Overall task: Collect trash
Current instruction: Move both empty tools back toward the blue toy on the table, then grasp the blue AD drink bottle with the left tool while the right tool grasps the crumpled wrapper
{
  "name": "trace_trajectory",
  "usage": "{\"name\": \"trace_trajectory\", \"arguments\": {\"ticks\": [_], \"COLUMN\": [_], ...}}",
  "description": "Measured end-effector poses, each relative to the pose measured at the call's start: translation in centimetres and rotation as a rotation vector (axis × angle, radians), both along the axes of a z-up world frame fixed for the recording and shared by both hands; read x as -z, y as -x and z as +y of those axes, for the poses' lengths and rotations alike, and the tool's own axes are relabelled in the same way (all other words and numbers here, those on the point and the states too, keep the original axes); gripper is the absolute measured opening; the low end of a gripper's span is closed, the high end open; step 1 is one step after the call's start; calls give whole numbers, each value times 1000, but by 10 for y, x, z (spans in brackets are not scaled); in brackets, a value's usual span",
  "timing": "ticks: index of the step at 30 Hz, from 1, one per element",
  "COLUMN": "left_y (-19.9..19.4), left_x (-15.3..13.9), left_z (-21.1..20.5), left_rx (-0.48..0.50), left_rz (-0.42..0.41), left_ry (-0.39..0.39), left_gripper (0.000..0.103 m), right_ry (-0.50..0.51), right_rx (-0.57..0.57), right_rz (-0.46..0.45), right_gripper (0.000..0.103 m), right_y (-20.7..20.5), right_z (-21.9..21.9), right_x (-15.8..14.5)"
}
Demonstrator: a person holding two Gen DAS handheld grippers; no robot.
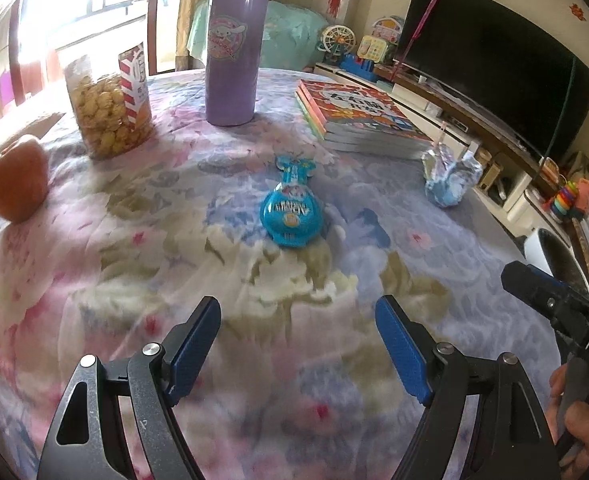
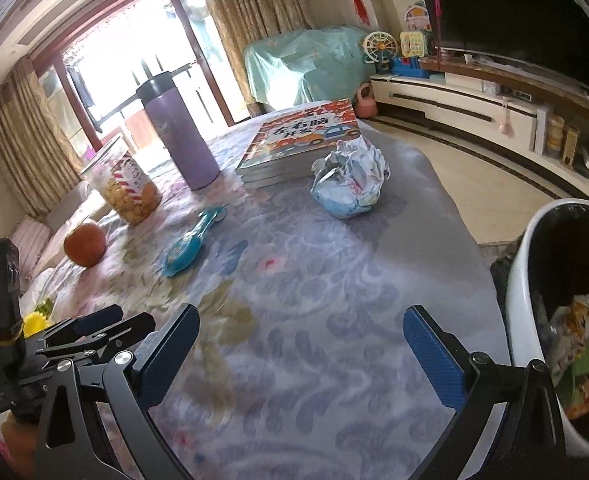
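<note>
A flat blue snack wrapper (image 1: 292, 206) lies mid-table ahead of my open, empty left gripper (image 1: 298, 312); it also shows in the right wrist view (image 2: 188, 246). A crumpled blue-white packet (image 1: 448, 178) sits near the table's right edge, ahead of my open, empty right gripper (image 2: 300, 320), where it shows larger (image 2: 350, 178). A white trash bin (image 2: 528, 280) with a black liner stands off the table's right edge and holds some wrappers. The right gripper also shows at the right of the left wrist view (image 1: 550, 300).
On the floral tablecloth (image 1: 174, 260) stand a purple thermos (image 1: 236, 52), a popcorn jar (image 1: 108, 108), an apple (image 1: 16, 184) and a stack of books (image 1: 358, 116). A TV (image 1: 494, 60) and low cabinet run along the right wall.
</note>
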State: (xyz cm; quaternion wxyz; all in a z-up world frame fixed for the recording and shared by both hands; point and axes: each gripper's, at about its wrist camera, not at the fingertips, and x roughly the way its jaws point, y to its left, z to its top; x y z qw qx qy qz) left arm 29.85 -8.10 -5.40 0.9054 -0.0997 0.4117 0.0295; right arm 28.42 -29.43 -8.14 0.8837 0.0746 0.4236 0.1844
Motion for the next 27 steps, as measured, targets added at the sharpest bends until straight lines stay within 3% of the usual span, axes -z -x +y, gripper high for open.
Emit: {"name": "trace_trajectory", "arguments": {"ticks": [17,27], "left_y": [-75,-97], "left_x": [21,30], "left_z": [5,4], "left_rx": [-5,-5], "left_rz": [18,34], "left_ry": [-19,-27], "left_gripper": [79,77], "right_ry": [18,15], "right_rx": [75,76], "right_rz": [26,21], "right_gripper": [102,102], "right_y": [-82,-110], "right_z": [1,5], "right_x": [21,23]}}
